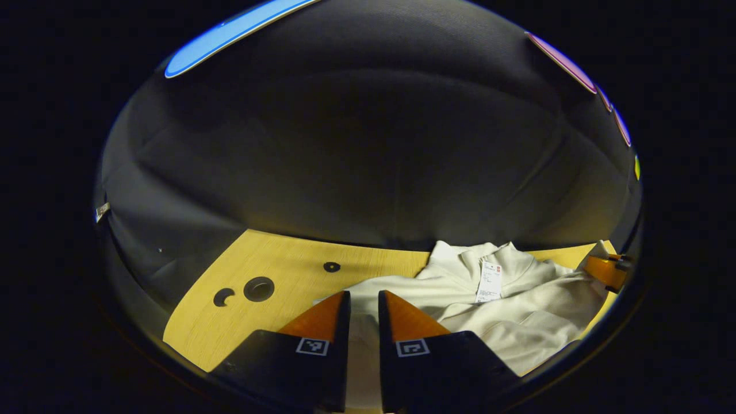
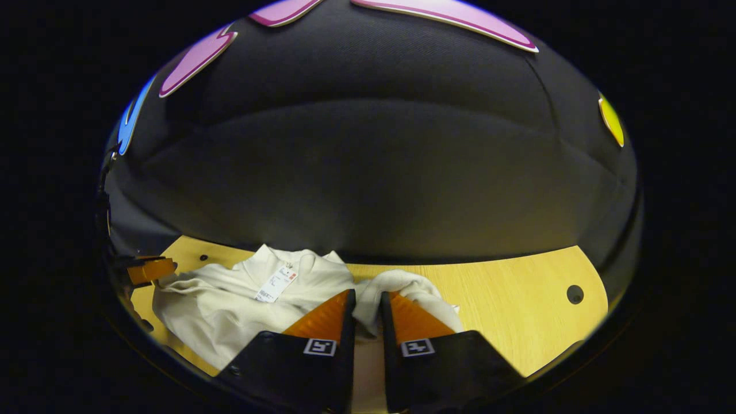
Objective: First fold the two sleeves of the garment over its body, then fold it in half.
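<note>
A cream-white garment lies rumpled on the wooden table, collar toward the booth wall, with a paper tag at the neck. In the left gripper view my left gripper has its jaws nearly together with the garment's cloth edge between them. In the right gripper view my right gripper is pinched on a bunched sleeve beside the garment's body. Each view also catches the other gripper at the far side of the garment: the right gripper and the left gripper.
The table has round holes on one side and another hole on the other. The black cloth wall stands close behind the table's far edge. Bare wood lies to each side of the garment.
</note>
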